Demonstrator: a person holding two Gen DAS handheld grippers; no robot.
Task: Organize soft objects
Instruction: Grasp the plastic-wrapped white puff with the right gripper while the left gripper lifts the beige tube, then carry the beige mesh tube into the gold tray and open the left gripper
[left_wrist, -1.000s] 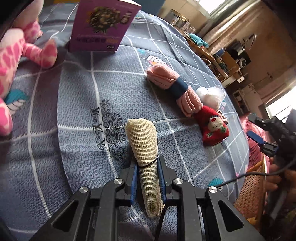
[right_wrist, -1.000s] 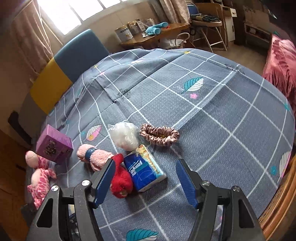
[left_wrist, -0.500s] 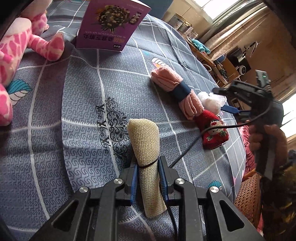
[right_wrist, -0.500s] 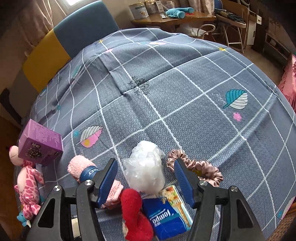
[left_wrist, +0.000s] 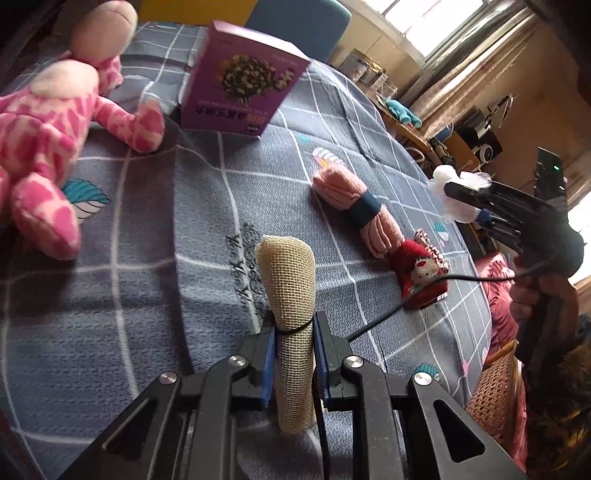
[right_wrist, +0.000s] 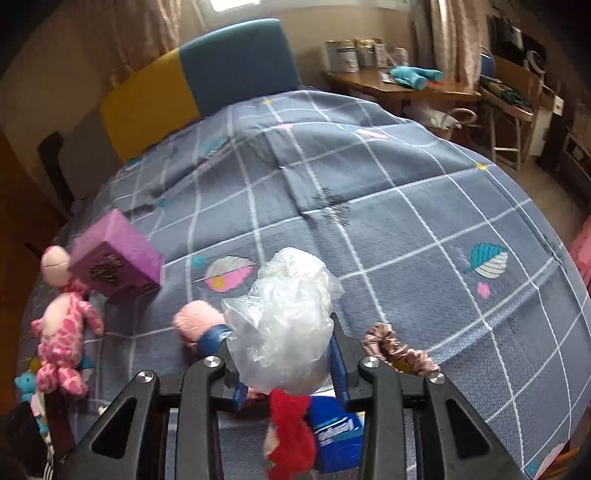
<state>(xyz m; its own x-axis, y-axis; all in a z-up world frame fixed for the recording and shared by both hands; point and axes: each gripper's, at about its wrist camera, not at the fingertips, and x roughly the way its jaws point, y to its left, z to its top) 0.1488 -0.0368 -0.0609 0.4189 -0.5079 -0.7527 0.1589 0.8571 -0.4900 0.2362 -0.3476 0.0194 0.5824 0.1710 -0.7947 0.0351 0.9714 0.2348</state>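
Beige mesh roll (left_wrist: 291, 317) sits clamped in the left gripper (left_wrist: 293, 354), low over the bed (left_wrist: 147, 221). Right gripper (right_wrist: 284, 365) has its jaws closed on the plastic bag (right_wrist: 284, 325), lifted clear of the bed. Best to carry the bag gently and set it beside the pink towel (left_wrist: 354, 206), since thin film may slip.

Blue-yellow headboard (right_wrist: 192, 85), wooden desk (right_wrist: 406, 86), curtained window (left_wrist: 424, 22)
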